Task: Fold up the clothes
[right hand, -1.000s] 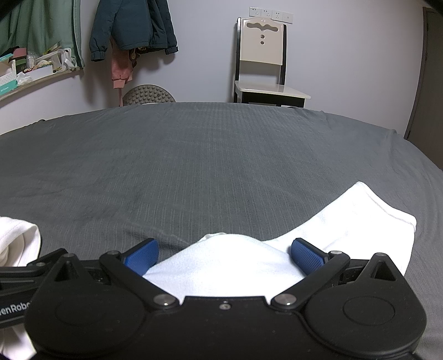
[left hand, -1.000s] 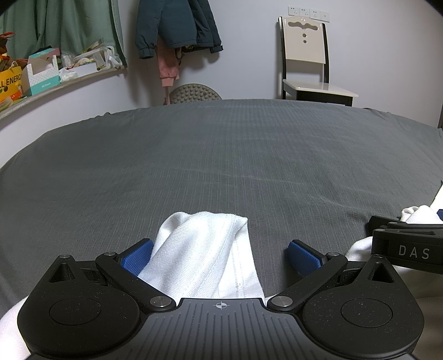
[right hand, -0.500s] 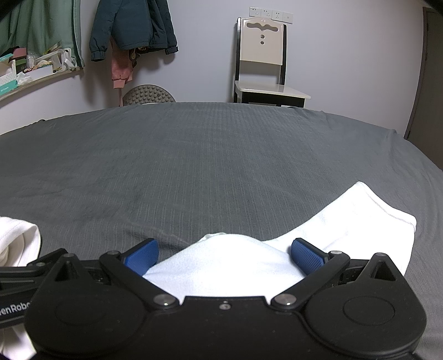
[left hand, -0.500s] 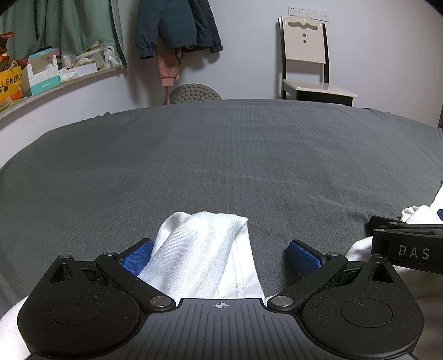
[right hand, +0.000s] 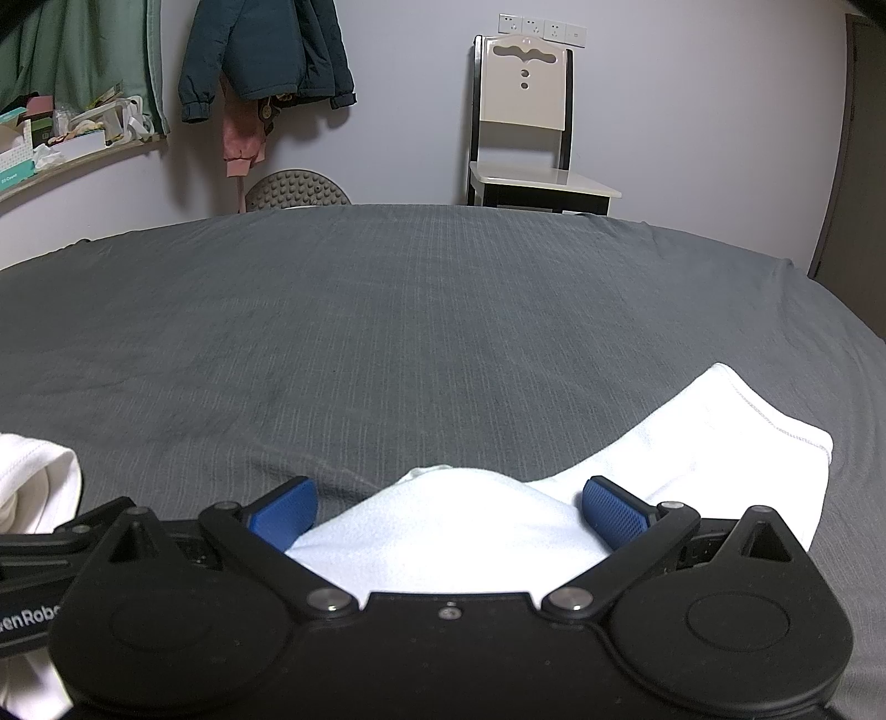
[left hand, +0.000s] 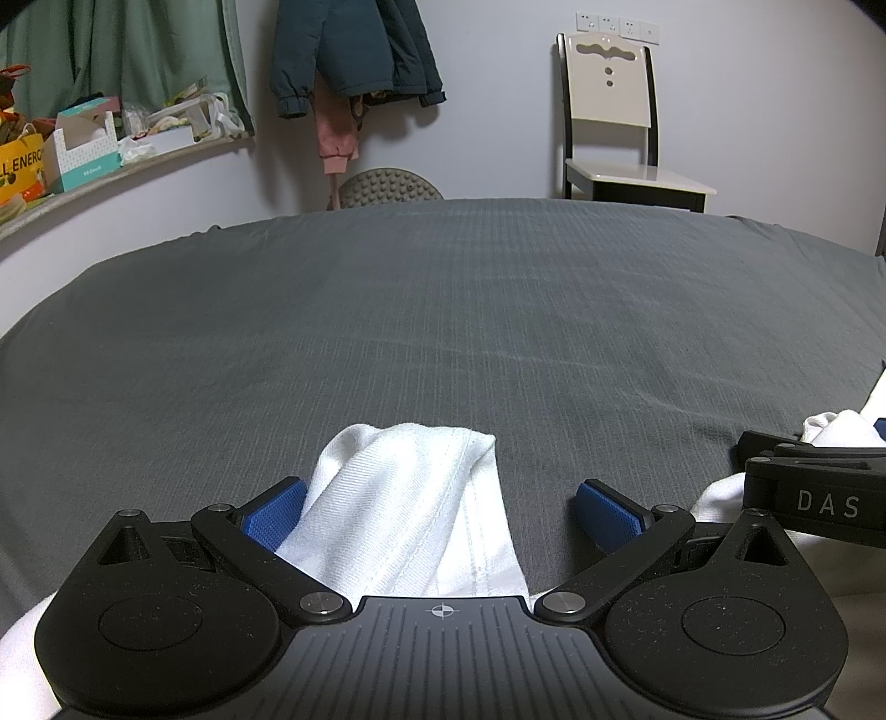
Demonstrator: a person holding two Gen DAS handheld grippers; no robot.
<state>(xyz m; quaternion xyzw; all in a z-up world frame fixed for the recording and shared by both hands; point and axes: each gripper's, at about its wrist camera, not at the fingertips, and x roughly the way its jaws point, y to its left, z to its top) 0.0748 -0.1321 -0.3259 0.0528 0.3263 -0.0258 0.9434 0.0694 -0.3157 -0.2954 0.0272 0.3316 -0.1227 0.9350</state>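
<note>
A white garment [left hand: 410,498] lies bunched at the near edge of a grey bed sheet [left hand: 443,310]. My left gripper [left hand: 443,512] is open, its blue pads spread wide with a folded sleeve of the garment between them, closer to the left pad. My right gripper [right hand: 448,507] is open too, over a hump of the same white garment [right hand: 454,531], whose other sleeve [right hand: 736,437] spreads flat to the right. Each gripper's black body shows at the edge of the other's view.
The grey sheet [right hand: 432,321] stretches far ahead. Beyond it stand a cream chair [left hand: 614,127], a hanging dark jacket [left hand: 354,50], a round studded cushion [left hand: 390,188] and a cluttered shelf [left hand: 83,149] at left.
</note>
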